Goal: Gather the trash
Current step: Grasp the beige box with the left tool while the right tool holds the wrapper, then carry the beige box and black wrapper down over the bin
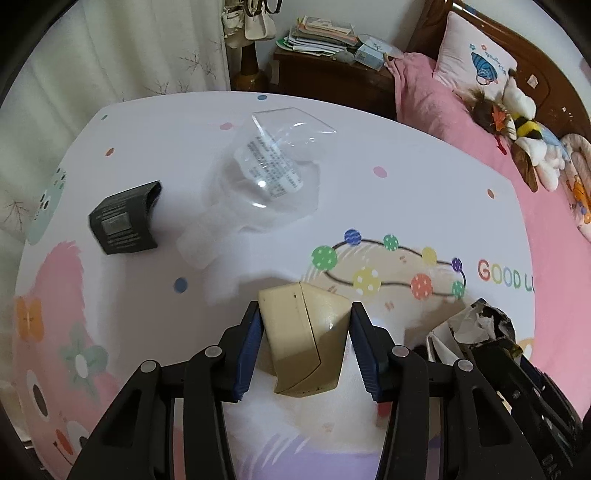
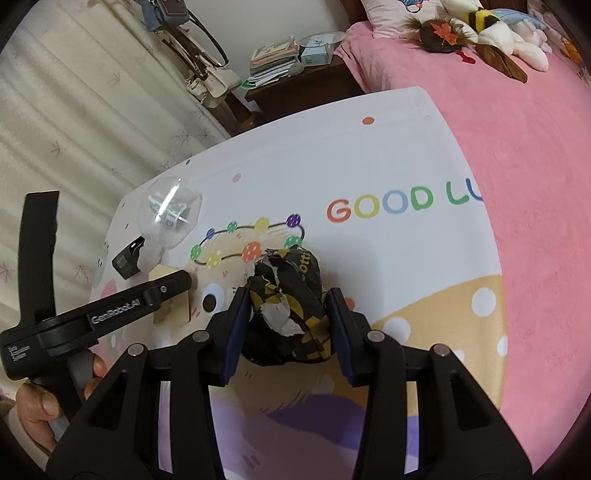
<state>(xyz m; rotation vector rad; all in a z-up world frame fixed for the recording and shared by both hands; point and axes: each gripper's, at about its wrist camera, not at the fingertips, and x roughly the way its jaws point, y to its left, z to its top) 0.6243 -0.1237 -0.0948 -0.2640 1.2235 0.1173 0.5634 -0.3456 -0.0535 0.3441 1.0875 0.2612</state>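
A big pink bed [image 2: 517,155] fills the right side of the room. Pale curtains [image 2: 74,110] hang on the left. A dark wooden nightstand [image 1: 332,79] stands between them with a pile of books [image 1: 321,35] on top. Stuffed toys [image 1: 524,129] lie by the pillow [image 1: 476,55].

In front is a table with a cartoon cloth [image 1: 406,147] that says GOOD LU in bright letters. All the trash sits on this cloth.

The biggest piece is a clear plastic wrapper [image 1: 273,170] with a printed label, far from both grippers. Just beside it lies a small black box [image 1: 123,219] tipped on its side.

The left gripper [image 1: 303,332] has its blue pads on both sides of a tan cardboard box [image 1: 306,339]. The pads look pressed against it, so I think it is squeezing the box to lift it.

The right gripper [image 2: 286,321] has its pads tight on a crumpled black and yellow paper wad [image 2: 288,306]. I think it holds the wad so it can carry it away. A hand [image 2: 40,410] grips the left tool's handle.

No trash bin shows, so I cannot tell where the trash goes.
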